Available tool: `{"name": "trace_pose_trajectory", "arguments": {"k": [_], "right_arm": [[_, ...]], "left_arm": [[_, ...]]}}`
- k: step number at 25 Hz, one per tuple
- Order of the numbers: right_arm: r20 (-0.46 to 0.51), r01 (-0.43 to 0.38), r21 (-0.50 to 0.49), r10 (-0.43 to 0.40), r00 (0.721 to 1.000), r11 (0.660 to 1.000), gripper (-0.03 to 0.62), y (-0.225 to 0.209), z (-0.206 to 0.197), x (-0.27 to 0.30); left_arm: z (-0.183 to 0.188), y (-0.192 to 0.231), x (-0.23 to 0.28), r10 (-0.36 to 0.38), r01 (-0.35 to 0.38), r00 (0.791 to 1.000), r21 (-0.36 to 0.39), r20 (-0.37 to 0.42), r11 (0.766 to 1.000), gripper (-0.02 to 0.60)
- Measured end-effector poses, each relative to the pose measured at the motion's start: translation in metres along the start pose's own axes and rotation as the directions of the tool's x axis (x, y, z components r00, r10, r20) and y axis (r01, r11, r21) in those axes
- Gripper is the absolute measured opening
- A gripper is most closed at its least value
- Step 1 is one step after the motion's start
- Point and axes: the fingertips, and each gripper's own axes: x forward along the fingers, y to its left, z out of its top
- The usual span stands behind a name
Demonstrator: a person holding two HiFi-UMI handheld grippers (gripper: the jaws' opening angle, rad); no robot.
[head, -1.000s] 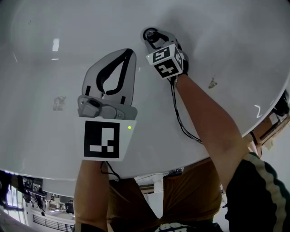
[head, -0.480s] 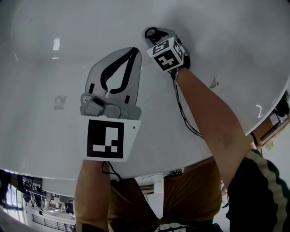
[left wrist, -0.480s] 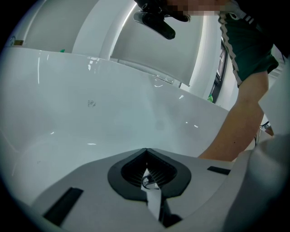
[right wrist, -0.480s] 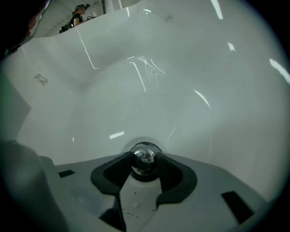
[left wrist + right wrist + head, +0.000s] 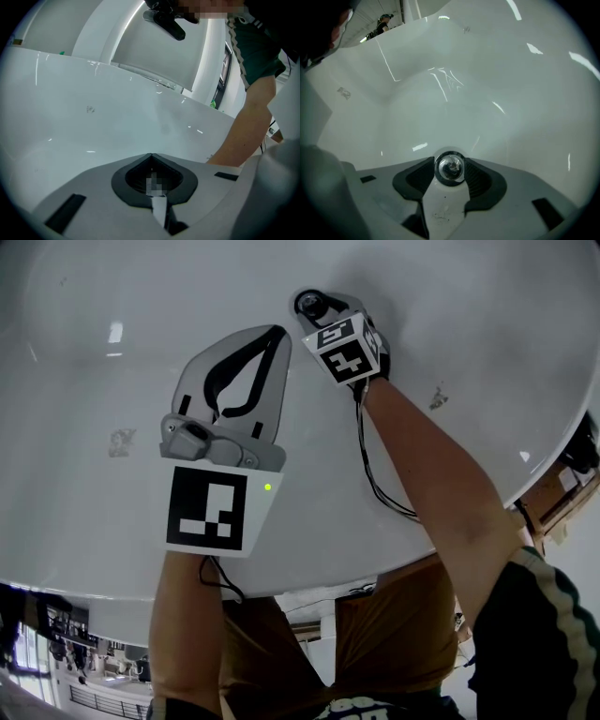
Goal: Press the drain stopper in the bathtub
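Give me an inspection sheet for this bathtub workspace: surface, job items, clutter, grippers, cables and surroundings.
Surface: white bathtub, glossy, with a few small grey scuff marks.
Job's things: chrome drain stopper in the tub floor, between the right jaw tips.
Clutter: nothing seen.
Grippers: left hand-held gripper has its jaws together and is empty. Right hand-held gripper has its jaws apart, just opened wider, with one tip on either side of the stopper.
Cables: black cable trails from the right gripper along the forearm.
Surroundings: the person's brown trousers show beyond the tub rim.
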Motion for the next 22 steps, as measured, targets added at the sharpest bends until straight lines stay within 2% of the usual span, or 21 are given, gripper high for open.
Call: {"name": "trace_pose_trajectory", "arguments": {"k": [5,14,22], "right_arm": [[0.041,-0.010,0.017,0.009,0.999,1.000,0.204,-0.001,0.017,-0.032],[0.170,-0.028,0.048,0.019,0.985,0.998,0.204,0.017,0.081,-0.134],[0.321,-0.014,0.008,0.011,0.947,1.000,0.204,0.039,0.136,-0.246]], "left_arm": [[0.012,-0.010,-0.014,0.006,-0.006,1.000,0.024,0.015,1.000,0.009],[0.084,-0.036,-0.058,-0.019,0.009,0.997,0.138,0.070,0.990,0.009],[0.145,-0.048,-0.109,-0.014,-0.009,0.995,0.235,0.094,0.972,0.009]]}}
